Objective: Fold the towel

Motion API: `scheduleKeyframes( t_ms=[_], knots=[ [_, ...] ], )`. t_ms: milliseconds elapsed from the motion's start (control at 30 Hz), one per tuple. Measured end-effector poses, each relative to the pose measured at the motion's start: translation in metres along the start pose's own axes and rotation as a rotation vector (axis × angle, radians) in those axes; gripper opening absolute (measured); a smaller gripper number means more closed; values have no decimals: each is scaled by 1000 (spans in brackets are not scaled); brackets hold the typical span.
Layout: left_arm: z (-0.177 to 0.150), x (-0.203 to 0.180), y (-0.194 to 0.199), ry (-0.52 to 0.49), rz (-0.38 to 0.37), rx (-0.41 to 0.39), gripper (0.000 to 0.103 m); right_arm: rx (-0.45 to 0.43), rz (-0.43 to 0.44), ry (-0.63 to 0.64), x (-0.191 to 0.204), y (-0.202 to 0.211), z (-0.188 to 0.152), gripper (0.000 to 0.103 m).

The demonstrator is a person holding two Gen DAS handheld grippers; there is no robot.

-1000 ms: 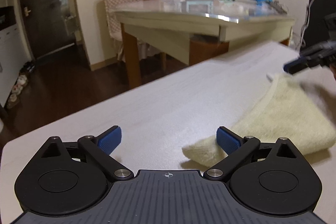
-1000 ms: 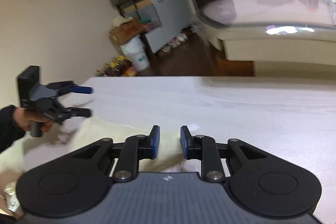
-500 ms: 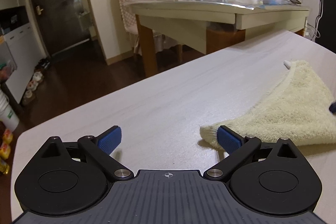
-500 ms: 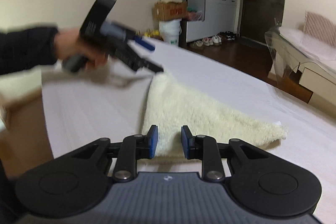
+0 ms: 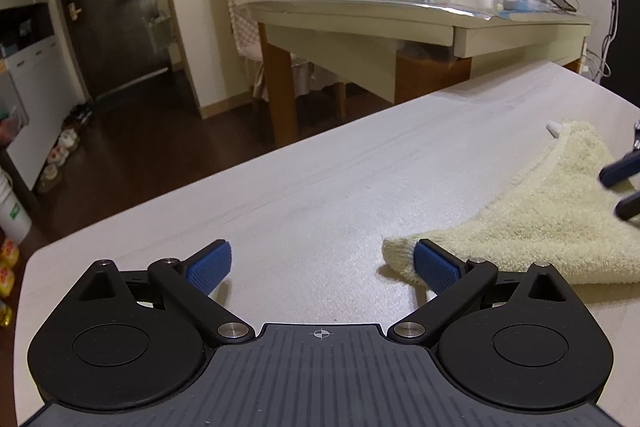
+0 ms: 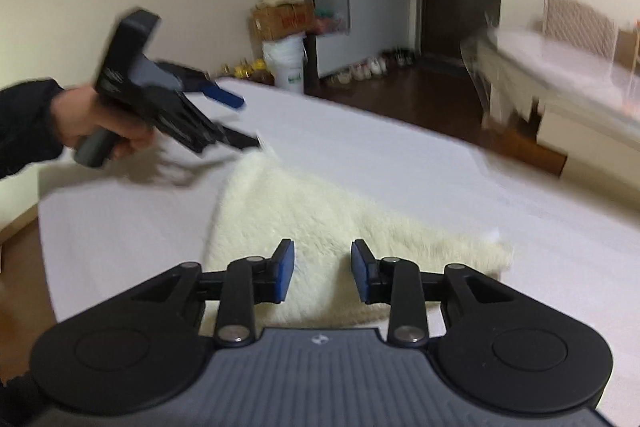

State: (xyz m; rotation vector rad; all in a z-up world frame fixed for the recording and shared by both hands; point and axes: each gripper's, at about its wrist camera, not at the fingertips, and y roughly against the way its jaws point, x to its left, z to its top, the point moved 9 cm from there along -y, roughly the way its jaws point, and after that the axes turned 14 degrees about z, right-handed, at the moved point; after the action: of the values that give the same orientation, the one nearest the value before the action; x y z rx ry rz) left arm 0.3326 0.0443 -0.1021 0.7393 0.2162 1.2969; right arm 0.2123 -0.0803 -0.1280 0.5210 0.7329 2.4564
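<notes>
Towel, cream and fluffy, lies folded into a rough triangle flat on the white worktop. One blunt corner of it points toward the left gripper, and a small white tag sticks out at its far corner.

The left gripper's jaws stand wide apart and hold nothing. Its right finger hangs just over or against that near corner of the towel; from this angle I cannot tell whether the pad actually touches the cloth. Its other finger is over bare worktop, well clear of the towel.

From the right wrist view, the right gripper sits over the near edge of the towel with the cloth showing through the gap between its fingers. Its jaws have just been opening and now stand at a narrow-to-middling gap, with neither pad pressing on the towel as far as the blurred frame shows.

In the same view a hand in a dark sleeve holds the left gripper above the worktop, its tips near the far pointed corner of the towel.
</notes>
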Motion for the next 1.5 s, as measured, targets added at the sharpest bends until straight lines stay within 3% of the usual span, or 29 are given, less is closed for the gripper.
scheduleKeyframes(
  t_ms=[100,267,400,567,867,1233,1500],
  knots=[
    [0,-1,3,9,11,6,100,-17,12,-51,-1,3,1,36],
    [4,-4,27,70,34,11,100,-63,-35,-91,0,30,6,53],
    [-1,-16,50,95,90,63,100,-62,-104,-106,6,51,-3,77],
    [-18,-41,88,117,136,100,103,-72,-163,-152,15,67,-19,92],
    [-42,-69,133,171,125,128,103,-56,-205,-186,32,78,-32,101],
    [-45,-82,150,185,115,110,103,-45,-239,-200,33,91,-41,102],
    [-46,-86,147,176,107,109,103,-26,-215,-200,27,83,-40,102]
  ],
)
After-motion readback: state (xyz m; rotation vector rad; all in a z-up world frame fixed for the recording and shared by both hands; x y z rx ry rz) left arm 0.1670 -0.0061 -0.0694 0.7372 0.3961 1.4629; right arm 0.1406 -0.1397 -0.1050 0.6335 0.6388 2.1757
